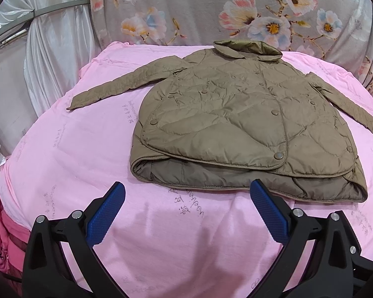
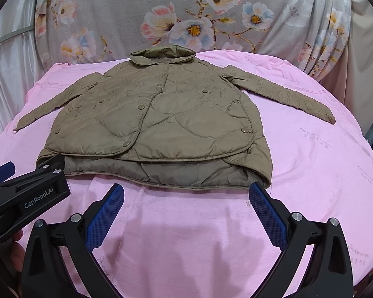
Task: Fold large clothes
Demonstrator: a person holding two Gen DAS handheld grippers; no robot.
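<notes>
An olive-brown quilted jacket [image 1: 226, 114] [image 2: 156, 121] lies face up on the pink sheet, collar toward the far side, snaps closed, both sleeves spread out to the sides. Its lower front is turned up, so the lining shows along the near hem. My left gripper [image 1: 186, 188] hovers open just short of the hem, nothing between its blue pads [image 1: 107, 213]. My right gripper [image 2: 186, 191] is open too, in front of the hem's right half. In the right wrist view the left gripper's black body [image 2: 27, 193] appears at the left, near the hem's left corner.
The pink sheet [image 1: 87, 154] [image 2: 310, 161] covers a raised surface that drops off at left and right. A grey floral cloth [image 1: 211, 7] [image 2: 161, 12] hangs behind it. White curtain [image 1: 44, 49] at far left. Red fabric [image 1: 2, 236] lies bunched below the left edge.
</notes>
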